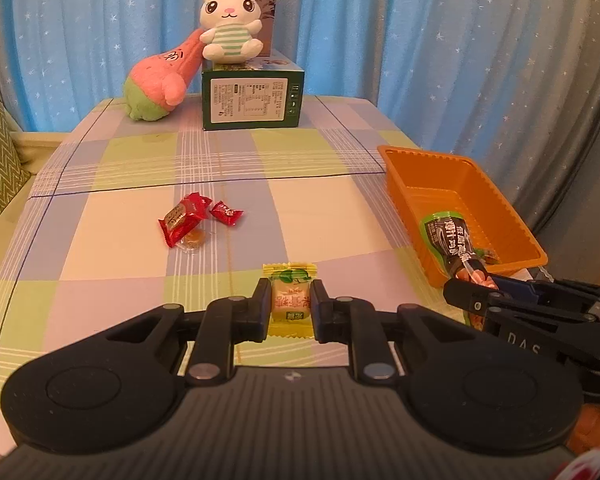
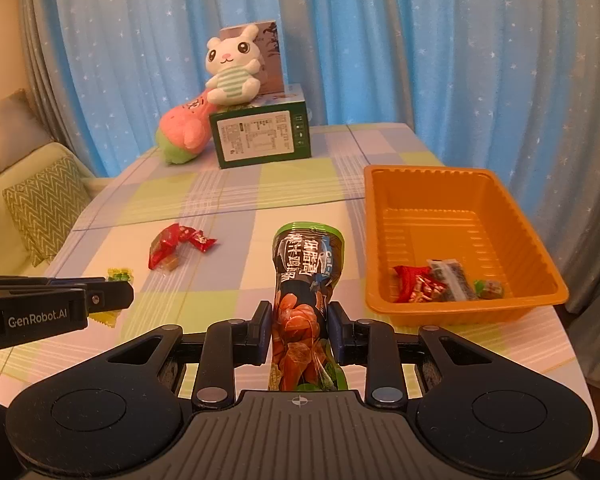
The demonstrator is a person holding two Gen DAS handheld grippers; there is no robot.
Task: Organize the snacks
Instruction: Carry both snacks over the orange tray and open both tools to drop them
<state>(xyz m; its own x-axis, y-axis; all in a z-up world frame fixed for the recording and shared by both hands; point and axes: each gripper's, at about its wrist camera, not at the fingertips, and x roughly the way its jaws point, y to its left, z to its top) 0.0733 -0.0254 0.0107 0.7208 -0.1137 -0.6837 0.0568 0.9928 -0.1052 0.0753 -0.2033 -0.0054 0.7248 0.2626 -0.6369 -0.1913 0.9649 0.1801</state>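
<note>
The left gripper (image 1: 290,307) is clamping a yellow-wrapped candy (image 1: 290,300) with green leaf print, low over the checked tablecloth (image 1: 320,216). The right gripper (image 2: 299,330) is squeezing a dark, green-edged snack pouch (image 2: 305,280) printed with orange food, beside the orange tray (image 2: 380,240).

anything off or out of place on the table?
Pink plush lies tipped against the green box. Three snacks still sit loose on the cloth, outside the orange tray. No spills or damage visible.
</note>
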